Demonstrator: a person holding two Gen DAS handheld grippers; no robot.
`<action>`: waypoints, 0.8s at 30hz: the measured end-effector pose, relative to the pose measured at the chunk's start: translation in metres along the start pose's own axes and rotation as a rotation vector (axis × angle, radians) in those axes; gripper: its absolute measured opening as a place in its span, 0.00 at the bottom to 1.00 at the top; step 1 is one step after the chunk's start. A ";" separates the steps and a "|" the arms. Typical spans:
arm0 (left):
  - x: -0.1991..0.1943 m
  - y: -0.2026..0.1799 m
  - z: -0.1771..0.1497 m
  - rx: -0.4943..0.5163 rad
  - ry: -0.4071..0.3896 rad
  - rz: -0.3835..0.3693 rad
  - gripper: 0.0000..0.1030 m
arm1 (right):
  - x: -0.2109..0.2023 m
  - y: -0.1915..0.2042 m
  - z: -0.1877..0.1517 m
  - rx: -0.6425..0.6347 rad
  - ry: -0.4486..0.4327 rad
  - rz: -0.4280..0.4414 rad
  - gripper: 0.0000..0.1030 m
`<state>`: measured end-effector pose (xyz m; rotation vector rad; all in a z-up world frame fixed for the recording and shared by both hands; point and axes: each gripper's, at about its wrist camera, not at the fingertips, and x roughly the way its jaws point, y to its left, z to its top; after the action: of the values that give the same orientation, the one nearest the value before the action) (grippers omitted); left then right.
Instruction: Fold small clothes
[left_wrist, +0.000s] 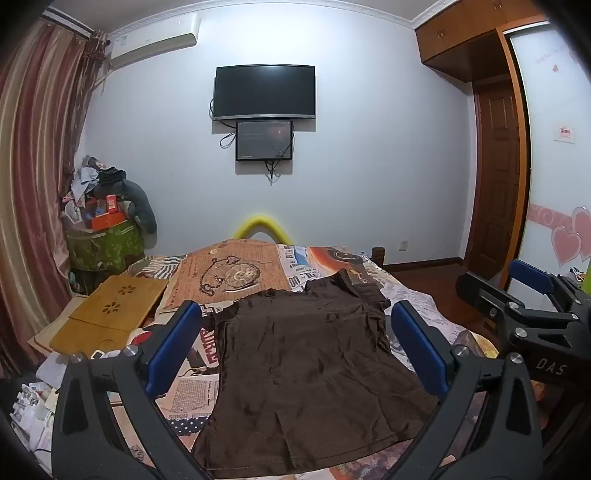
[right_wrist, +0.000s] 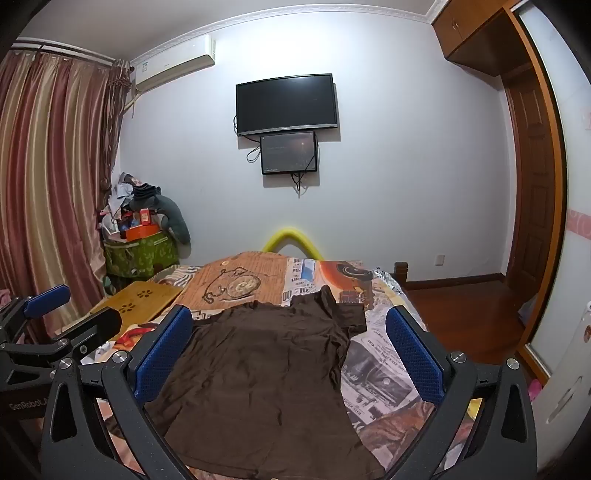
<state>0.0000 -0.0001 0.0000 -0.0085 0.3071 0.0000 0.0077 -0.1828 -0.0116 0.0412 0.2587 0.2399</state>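
Note:
A dark brown T-shirt (left_wrist: 314, 369) (right_wrist: 266, 369) lies spread flat on the bed, hem toward me and collar at the far end. One sleeve (right_wrist: 347, 314) spreads out on the right. My left gripper (left_wrist: 295, 306) hovers above the shirt's near half, its blue pads wide apart with nothing between them. My right gripper (right_wrist: 288, 314) hangs over the same shirt, just as open and empty. Each gripper shows in the other's view: the right gripper (left_wrist: 506, 284) at the right edge, the left gripper (right_wrist: 77, 308) at the left edge. Neither touches the cloth.
The bed carries a newspaper-print cover (right_wrist: 380, 369). A wooden lap desk (left_wrist: 110, 314) lies on the bed's left side, with papers in front of it. A pile of clutter (left_wrist: 103, 221) stands by the curtain. Wooden floor (right_wrist: 461, 314) and a wardrobe are to the right.

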 end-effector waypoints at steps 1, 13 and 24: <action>0.000 0.000 0.000 -0.005 0.000 -0.001 1.00 | 0.000 0.000 0.000 0.001 0.000 0.000 1.00; 0.002 -0.001 -0.002 0.003 -0.003 -0.002 1.00 | 0.001 -0.001 0.000 0.004 0.005 0.000 1.00; 0.004 -0.002 -0.002 -0.003 -0.002 -0.003 1.00 | 0.000 -0.001 0.000 0.007 0.007 0.001 1.00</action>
<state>0.0029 -0.0022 -0.0026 -0.0117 0.3052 -0.0028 0.0075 -0.1836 -0.0112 0.0477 0.2665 0.2401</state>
